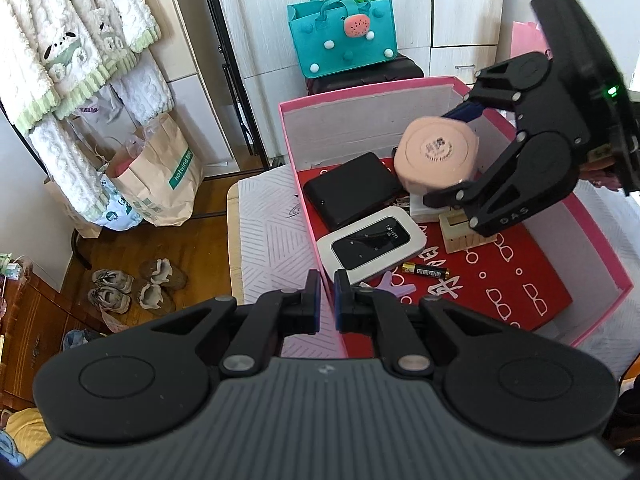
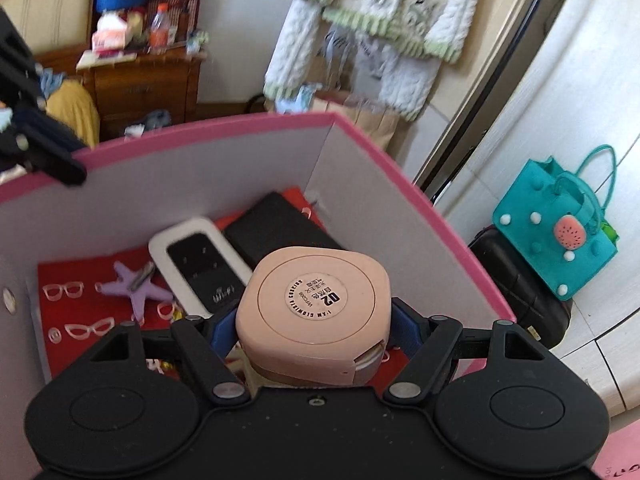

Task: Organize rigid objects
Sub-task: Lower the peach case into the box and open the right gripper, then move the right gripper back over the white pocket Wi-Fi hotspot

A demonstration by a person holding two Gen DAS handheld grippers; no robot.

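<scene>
My right gripper [image 2: 314,326] is shut on a pink rounded compact case [image 2: 316,304] and holds it above the inside of the pink box [image 2: 424,200]. The same case [image 1: 438,156] and right gripper [image 1: 456,156] show in the left wrist view. In the box lie a black flat device [image 1: 352,188], a white wifi router [image 1: 372,244], a battery [image 1: 426,271], a purple starfish [image 2: 134,284] and a small wooden block [image 1: 460,236]. My left gripper [image 1: 327,300] is shut on the box's near-left wall [image 1: 316,256].
The box has a red lining with glasses print and stands on a pale patterned mat [image 1: 272,232]. A teal felt bag [image 1: 344,32] sits on a dark case behind. Paper bags [image 1: 160,176], shoes [image 1: 136,288] and hanging clothes are at left.
</scene>
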